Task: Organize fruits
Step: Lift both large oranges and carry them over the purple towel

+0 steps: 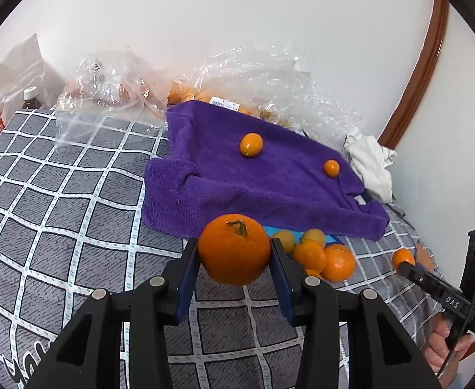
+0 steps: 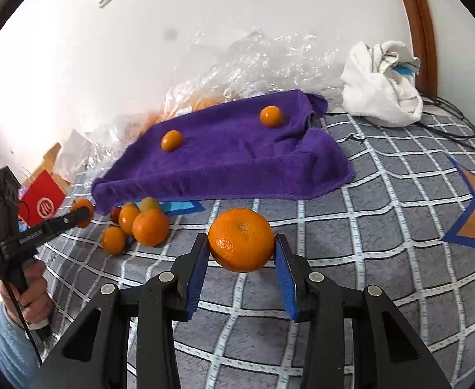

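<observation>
My left gripper [image 1: 234,254] is shut on a large orange with a stem [image 1: 234,249], held just above the checked grey cover [image 1: 59,210]. My right gripper [image 2: 241,246] is shut on a second orange [image 2: 241,240], blue pads pressed on both its sides. A purple towel [image 1: 253,181] [image 2: 231,162] lies behind with two small kumquats [image 1: 251,144] [image 1: 331,168] on it. A pile of several oranges [image 1: 321,257] [image 2: 140,223] rests by the towel's near edge. Each view shows the other gripper [image 1: 402,264] [image 2: 81,215] to the side, in a person's hand.
Crumpled clear plastic bags [image 1: 253,74] holding more fruit lie against the white wall. A white cloth [image 2: 380,87] and dark cables [image 2: 448,120] sit at the back right. A red box [image 2: 42,204] and a bottle [image 1: 29,95] stand beyond the left edge.
</observation>
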The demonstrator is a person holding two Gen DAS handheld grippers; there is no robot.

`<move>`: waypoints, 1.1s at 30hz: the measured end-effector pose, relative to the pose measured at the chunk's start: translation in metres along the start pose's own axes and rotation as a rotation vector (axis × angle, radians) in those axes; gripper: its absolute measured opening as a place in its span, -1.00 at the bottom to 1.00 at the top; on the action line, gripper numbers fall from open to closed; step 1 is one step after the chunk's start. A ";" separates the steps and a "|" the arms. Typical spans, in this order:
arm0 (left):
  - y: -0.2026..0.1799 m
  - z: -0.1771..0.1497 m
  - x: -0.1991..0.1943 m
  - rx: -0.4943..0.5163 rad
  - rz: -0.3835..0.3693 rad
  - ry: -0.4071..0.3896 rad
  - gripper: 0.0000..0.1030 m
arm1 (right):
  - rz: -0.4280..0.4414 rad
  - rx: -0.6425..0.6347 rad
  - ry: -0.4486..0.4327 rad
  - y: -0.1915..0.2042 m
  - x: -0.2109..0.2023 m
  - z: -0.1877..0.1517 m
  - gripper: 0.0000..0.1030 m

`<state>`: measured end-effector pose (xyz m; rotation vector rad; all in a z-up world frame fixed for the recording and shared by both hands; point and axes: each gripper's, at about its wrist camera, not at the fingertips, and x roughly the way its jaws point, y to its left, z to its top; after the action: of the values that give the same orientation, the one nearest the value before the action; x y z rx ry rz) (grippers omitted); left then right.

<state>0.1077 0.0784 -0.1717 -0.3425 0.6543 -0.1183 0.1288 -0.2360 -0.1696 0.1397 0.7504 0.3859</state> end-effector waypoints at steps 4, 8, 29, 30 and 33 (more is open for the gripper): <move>0.005 0.002 -0.007 -0.033 -0.020 -0.029 -0.22 | 0.007 -0.005 -0.017 0.002 -0.011 0.011 -0.22; 0.007 0.004 -0.014 -0.046 -0.001 -0.069 -0.22 | 0.006 -0.029 -0.071 0.011 -0.025 0.034 -0.22; 0.000 0.122 -0.047 -0.063 0.108 -0.210 -0.22 | 0.058 -0.054 -0.213 0.035 -0.007 0.158 -0.22; -0.001 0.128 -0.042 -0.064 0.113 -0.214 -0.22 | 0.048 -0.059 -0.213 0.034 -0.004 0.160 -0.22; -0.007 0.145 -0.017 -0.071 0.113 -0.193 -0.22 | 0.001 -0.080 -0.194 0.029 0.014 0.163 -0.22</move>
<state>0.1838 0.1157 -0.0522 -0.3792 0.4860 0.0460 0.2418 -0.2013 -0.0526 0.1006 0.5424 0.3969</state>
